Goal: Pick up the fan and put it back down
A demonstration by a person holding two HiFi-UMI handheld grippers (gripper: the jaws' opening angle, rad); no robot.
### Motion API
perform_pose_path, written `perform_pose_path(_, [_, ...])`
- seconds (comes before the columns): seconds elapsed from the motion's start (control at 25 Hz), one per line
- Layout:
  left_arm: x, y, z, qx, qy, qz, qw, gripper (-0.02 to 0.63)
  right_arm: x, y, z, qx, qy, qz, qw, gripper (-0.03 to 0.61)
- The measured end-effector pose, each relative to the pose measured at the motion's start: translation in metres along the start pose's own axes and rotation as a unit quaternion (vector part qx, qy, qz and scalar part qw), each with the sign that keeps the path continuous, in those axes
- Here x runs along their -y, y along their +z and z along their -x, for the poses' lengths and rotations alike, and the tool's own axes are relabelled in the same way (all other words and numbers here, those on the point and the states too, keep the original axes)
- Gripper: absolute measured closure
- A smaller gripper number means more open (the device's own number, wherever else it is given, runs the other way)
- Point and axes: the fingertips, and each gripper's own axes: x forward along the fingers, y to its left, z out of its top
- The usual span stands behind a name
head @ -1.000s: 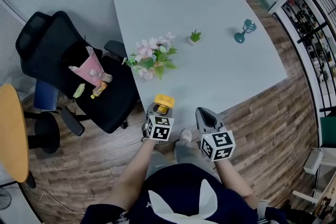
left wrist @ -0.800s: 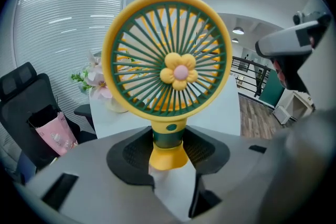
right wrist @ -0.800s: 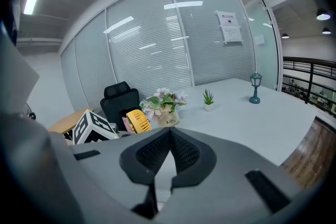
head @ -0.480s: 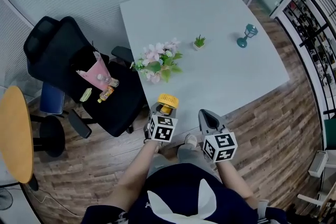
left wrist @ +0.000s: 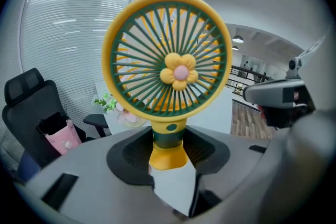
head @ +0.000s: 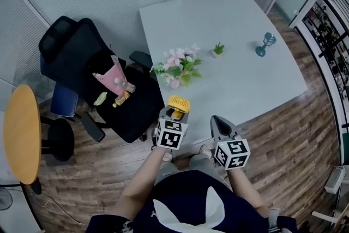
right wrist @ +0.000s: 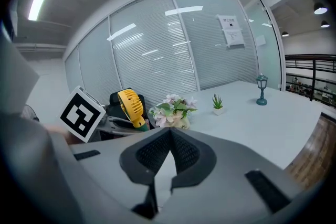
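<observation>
1. The fan [left wrist: 167, 68] is off the worktop [head: 245, 82] and held upright in the air. In the head view it sits by the worktop's near-left corner.
2. It has a yellow ring, green spokes and a yellow flower hub with a pink centre. The grille faces back toward my left gripper view.
3. My left fingers [left wrist: 131, 153] are part-way closed on the fan's stem. One pad sits on either side of the green and yellow neck just under the head, and the fan is carried by this grip alone.
4. My right fingers [right wrist: 149, 157] are closed with their tips meeting and hold nothing. They hang beside the left pair, apart from the fan, off the worktop's near edge.
5. A bunch of pink and white flowers [head: 177, 67] lies on the worktop near its left edge, just beyond the fan.
6. A small potted plant [head: 218, 50] stands toward the middle of the worktop, right of the flowers.
7. A teal lantern ornament [head: 265, 44] stands upright near the right edge, well apart from the plant.
8. A black office chair [head: 65, 57] stands off the left edge. On its seat are a pink bag [head: 112, 76] and some small items that I cannot identify.
9. A round wooden table [head: 22, 133] stands further left on the wood floor [head: 283, 133].
</observation>
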Motion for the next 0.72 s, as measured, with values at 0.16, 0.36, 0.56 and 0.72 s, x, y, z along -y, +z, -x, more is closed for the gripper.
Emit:
perform_pose_path(0.16, [-0.005,0.003,0.015,0.006,-0.004,0.0,1.0,0.428,-0.011,0.002,-0.003,0.003,0.009,0.0,1.0,0.574])
perform_pose_path(0.36, [-0.012,0.001,0.034,0.0,0.001,-0.009,1.0,0.428,-0.018,0.002,-0.003,0.004,0.013,0.001,1.0,0.574])
perform_pose_path(0.56, [-0.012,-0.004,0.05,-0.005,-0.002,-0.021,0.9998,0.428,-0.02,-0.001,0.0,0.003,0.011,-0.002,1.0,0.574])
perform_pose_path(0.72, [-0.014,-0.013,0.059,-0.011,0.0,-0.017,0.9998,0.427,-0.023,-0.006,-0.001,-0.001,0.012,-0.004,1.0,0.574])
